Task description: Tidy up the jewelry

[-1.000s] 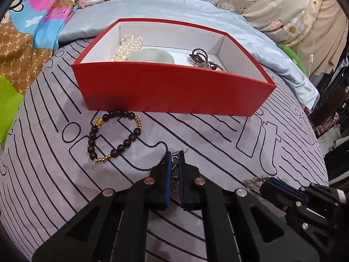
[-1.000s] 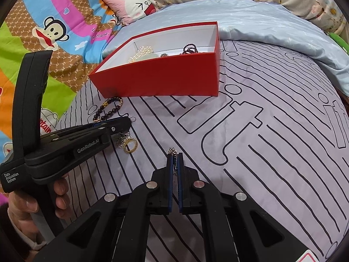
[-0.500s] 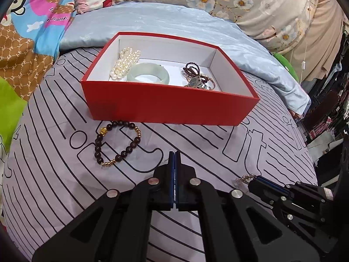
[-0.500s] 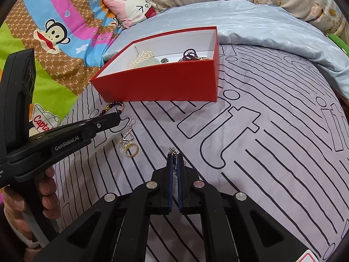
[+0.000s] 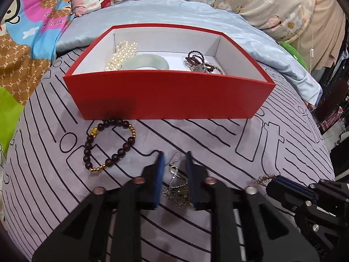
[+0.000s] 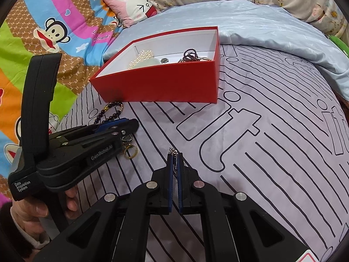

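A red box point(image 5: 170, 93) with a white inside sits on the grey striped sheet; it also shows in the right wrist view point(image 6: 161, 83). It holds a pearl bracelet point(image 5: 122, 54), a pale jade bangle point(image 5: 148, 62) and a dark bead string point(image 5: 196, 57). A dark bead bracelet point(image 5: 109, 146) with gold beads lies in front of the box. My left gripper point(image 5: 174, 161) is open, its fingers either side of a silver earring point(image 5: 176, 185) lying on the sheet. My right gripper point(image 6: 174, 159) is shut on a second earring point(image 6: 173, 152), whose chain sticks out at the tips.
The striped sheet point(image 6: 272, 152) covers the bed. A light blue quilt point(image 5: 152, 15) lies behind the box, with floral pillows and a cartoon blanket point(image 6: 54, 32) at the back and left. The bed edge drops off at the right point(image 5: 327, 131).
My left gripper was shut and raised half a second ago; now it has come down, opened and straddles the silver earring. My right gripper stays shut on its earring.
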The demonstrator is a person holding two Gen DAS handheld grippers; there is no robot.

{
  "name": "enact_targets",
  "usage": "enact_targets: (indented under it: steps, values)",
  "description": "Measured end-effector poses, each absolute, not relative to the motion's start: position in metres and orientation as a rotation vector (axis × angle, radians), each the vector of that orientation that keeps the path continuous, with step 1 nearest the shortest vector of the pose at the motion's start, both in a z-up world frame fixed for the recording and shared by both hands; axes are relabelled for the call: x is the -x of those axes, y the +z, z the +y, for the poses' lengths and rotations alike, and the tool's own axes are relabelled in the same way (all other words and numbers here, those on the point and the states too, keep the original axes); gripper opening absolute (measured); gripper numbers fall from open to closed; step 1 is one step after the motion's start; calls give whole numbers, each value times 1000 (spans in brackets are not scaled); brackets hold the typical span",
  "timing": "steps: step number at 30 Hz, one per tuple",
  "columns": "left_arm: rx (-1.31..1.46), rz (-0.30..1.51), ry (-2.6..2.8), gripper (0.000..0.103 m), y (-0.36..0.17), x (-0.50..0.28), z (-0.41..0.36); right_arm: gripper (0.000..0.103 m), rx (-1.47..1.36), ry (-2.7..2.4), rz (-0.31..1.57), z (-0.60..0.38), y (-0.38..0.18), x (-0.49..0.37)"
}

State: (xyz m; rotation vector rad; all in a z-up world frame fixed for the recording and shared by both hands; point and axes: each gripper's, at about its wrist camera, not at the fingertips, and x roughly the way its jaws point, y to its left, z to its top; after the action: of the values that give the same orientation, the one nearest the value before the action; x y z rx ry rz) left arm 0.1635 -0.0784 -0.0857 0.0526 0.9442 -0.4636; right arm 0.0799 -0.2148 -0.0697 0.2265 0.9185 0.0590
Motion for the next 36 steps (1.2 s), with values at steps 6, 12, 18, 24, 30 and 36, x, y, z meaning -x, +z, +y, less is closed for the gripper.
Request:
enact_targets:
  steps: [6,12,18,24,30,36]
  values:
    - [-7,952,-482,0,-79,-164,-68,3,-224,61,911,-215,-66,-82]
    - [22,918,-506,0,-57,-159,-56,3,-217,71,890,-213,-55,-82]
    - [27,906,-533,0,-45,-156,-53,3,-215,70,884,-212,-53,-81]
    - [-15,921,-497,38,-63,-152,-71,3,-218,64,890,-215,-55,-80]
    - [-86,928,-445,36,-80,-156,-89,3,-224,58,897,-220,-58,-78]
    - [-49,945,-437,11,-85,-162,-75,3,-232,59,896,-222,-60,-78]
